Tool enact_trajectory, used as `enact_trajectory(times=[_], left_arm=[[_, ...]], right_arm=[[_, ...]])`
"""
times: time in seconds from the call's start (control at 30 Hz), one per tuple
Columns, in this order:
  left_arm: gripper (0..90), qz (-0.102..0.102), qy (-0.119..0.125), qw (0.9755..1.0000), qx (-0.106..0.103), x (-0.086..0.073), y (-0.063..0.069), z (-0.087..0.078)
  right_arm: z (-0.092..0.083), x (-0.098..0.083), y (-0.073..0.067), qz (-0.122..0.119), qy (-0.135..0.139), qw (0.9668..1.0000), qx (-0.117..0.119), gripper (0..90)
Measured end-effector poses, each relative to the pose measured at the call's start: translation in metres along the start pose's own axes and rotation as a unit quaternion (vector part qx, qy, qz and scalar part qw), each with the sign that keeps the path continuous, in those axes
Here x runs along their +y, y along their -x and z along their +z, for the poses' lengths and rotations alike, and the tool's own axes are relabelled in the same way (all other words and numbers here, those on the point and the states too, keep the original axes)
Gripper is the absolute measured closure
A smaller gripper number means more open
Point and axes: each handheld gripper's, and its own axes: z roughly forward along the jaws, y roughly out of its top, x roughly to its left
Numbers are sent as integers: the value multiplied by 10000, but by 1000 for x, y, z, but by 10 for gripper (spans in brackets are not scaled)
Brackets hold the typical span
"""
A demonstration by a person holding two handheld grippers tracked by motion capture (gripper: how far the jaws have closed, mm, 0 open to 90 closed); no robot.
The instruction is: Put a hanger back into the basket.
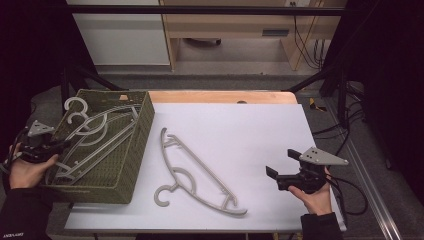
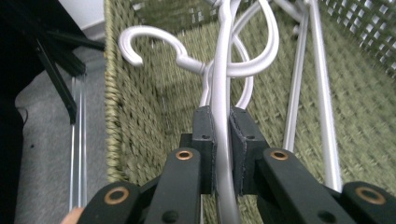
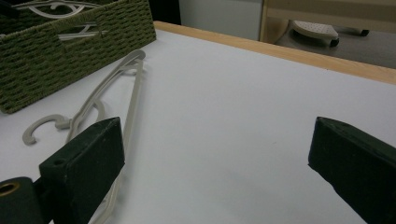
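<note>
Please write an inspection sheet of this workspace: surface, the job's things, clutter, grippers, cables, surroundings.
Surface: white table top, wooden far edge.
Job's things: green woven basket at left holds grey hangers; held hanger among them; one loose hanger lies on the table.
Clutter: nothing seen.
Grippers: left gripper shut on held hanger over the basket; right gripper open above the table.
Cables: black cable trails from the right gripper.
Surroundings: dark frame, wooden furniture behind.

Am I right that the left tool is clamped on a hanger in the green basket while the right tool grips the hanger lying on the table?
Not quite: in the right gripper view the right tool stands open, apart from the table hanger. The left tool does clamp a hanger in the basket.
</note>
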Motion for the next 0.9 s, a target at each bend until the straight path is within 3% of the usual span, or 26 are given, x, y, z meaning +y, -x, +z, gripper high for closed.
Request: enact_trajectory(times=[0.1, 0.17, 0.33, 0.5, 0.63, 0.73, 0.9], left_arm=[[800, 115, -278, 9995, -41, 3, 3, 6], [785, 211, -411, 9989, 38, 4, 6, 8], [714, 74, -315, 9995, 0, 4, 3, 5], [623, -154, -53, 9998, -141, 7, 3, -5], [505, -267, 271, 9989, -285, 15, 12, -17], [401, -345, 597, 9967, -427, 23, 25, -27], [312, -384, 1156, 9902, -683, 35, 50, -44]], right_arm=[[0, 0, 0, -3, -16, 10000, -5, 37], [-1, 0, 0, -14, -5, 10000, -4, 37], [-2, 0, 1, -19, 7, 10000, 14, 37], [-3, 1, 0, -24, 23, 10000, 17, 37], [-3, 1, 1, -31, 19, 10000, 11, 37], [-3, 1, 0, -26, 23, 10000, 21, 37], [-3, 1, 0, 1, 54, 10000, 14, 38]])
